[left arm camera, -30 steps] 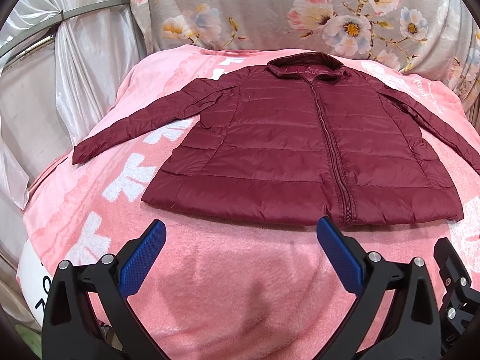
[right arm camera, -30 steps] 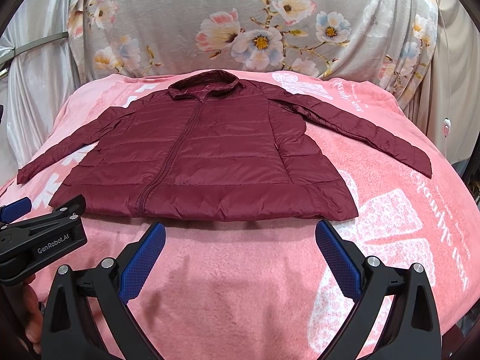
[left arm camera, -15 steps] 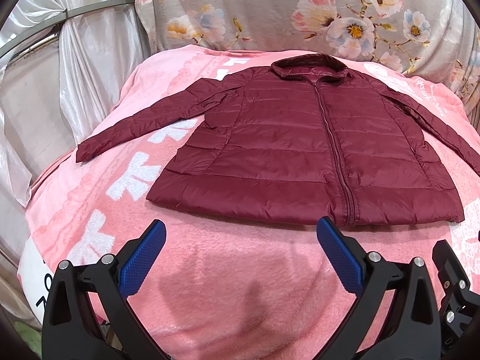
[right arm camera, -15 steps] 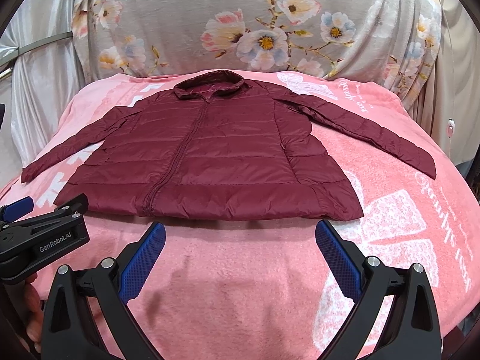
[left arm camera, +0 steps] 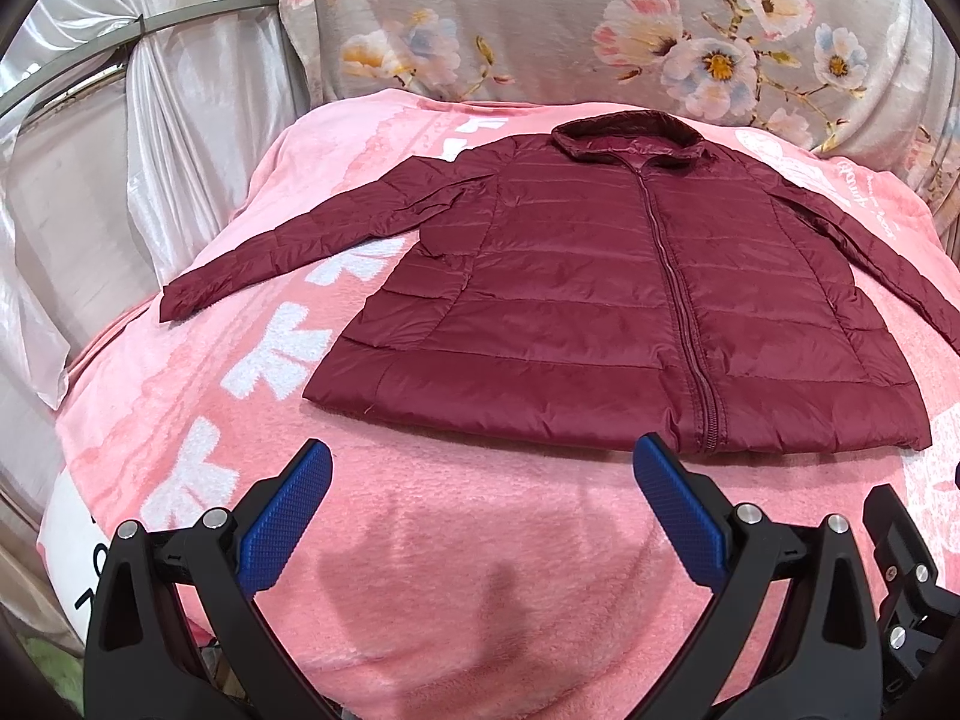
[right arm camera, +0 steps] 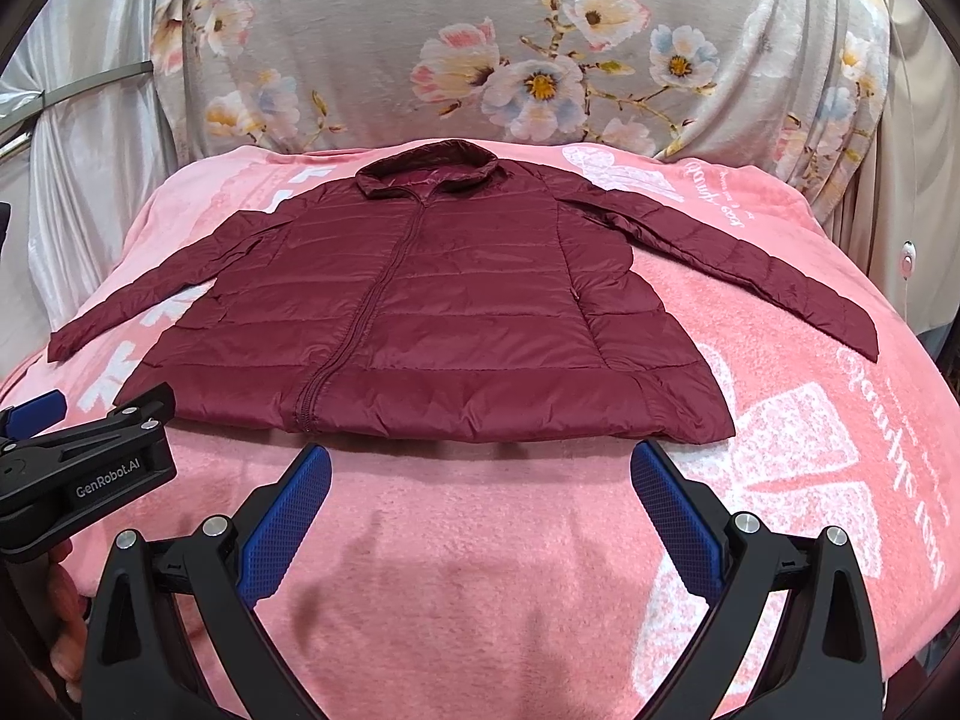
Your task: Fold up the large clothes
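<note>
A dark red quilted jacket (left arm camera: 606,294) lies flat and zipped on a pink blanket (left arm camera: 420,540), collar away from me, both sleeves spread out. It also shows in the right wrist view (right arm camera: 432,312). My left gripper (left arm camera: 480,468) is open and empty, just short of the jacket's hem near its left half. My right gripper (right arm camera: 480,471) is open and empty, just short of the hem near its right half. The left gripper's body (right arm camera: 84,468) shows at the left edge of the right wrist view.
The pink blanket (right arm camera: 480,588) with white print covers a raised surface. A grey floral cloth (right arm camera: 540,48) hangs behind it. Silver curtains (left arm camera: 90,150) stand at the left. The blanket drops off at the left and right edges.
Both grippers have drifted slightly, so the jacket sits a little to the right in both views. Both stay open and empty.
</note>
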Demonstrator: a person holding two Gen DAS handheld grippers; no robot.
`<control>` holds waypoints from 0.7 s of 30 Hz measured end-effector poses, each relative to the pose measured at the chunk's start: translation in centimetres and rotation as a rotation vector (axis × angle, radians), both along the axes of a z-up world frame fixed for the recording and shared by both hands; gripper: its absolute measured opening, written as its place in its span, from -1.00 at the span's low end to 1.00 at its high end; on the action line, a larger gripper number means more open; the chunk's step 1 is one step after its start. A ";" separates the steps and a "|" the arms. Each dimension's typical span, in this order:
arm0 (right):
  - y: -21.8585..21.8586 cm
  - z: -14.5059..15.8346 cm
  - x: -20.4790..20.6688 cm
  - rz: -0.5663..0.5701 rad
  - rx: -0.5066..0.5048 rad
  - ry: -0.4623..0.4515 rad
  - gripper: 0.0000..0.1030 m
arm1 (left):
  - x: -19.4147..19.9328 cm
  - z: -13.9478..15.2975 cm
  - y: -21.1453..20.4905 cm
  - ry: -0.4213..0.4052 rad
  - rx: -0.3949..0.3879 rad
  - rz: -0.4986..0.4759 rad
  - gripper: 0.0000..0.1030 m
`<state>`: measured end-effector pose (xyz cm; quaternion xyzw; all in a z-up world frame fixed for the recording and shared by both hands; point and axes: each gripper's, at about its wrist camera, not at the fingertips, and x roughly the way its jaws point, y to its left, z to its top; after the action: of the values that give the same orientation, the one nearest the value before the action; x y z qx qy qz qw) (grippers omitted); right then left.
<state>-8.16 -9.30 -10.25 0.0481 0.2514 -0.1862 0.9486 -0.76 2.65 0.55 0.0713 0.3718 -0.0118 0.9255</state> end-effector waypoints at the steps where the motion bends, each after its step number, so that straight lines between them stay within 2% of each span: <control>1: 0.0 0.0 0.0 0.000 0.000 0.000 0.90 | 0.0 0.0 0.0 0.000 0.000 -0.001 0.91; 9: 0.2 -0.2 0.6 0.009 0.007 0.009 0.90 | 0.4 -0.1 0.3 0.008 0.000 0.005 0.91; 14: -1.3 -0.3 1.5 0.038 0.039 0.017 0.90 | 1.5 -0.6 0.1 0.021 0.006 0.008 0.91; 17: -3.6 -0.2 1.8 0.021 0.078 0.013 0.90 | 2.0 -0.6 0.0 0.022 -0.008 0.004 0.91; 21: -10.1 0.4 1.5 -0.115 0.136 -0.025 0.90 | 3.4 -0.5 -0.1 0.014 -0.028 0.004 0.91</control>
<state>-6.70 -19.38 -9.85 0.1293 0.2485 -0.2224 0.9339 2.62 2.50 0.08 0.0577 0.3781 -0.0156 0.9238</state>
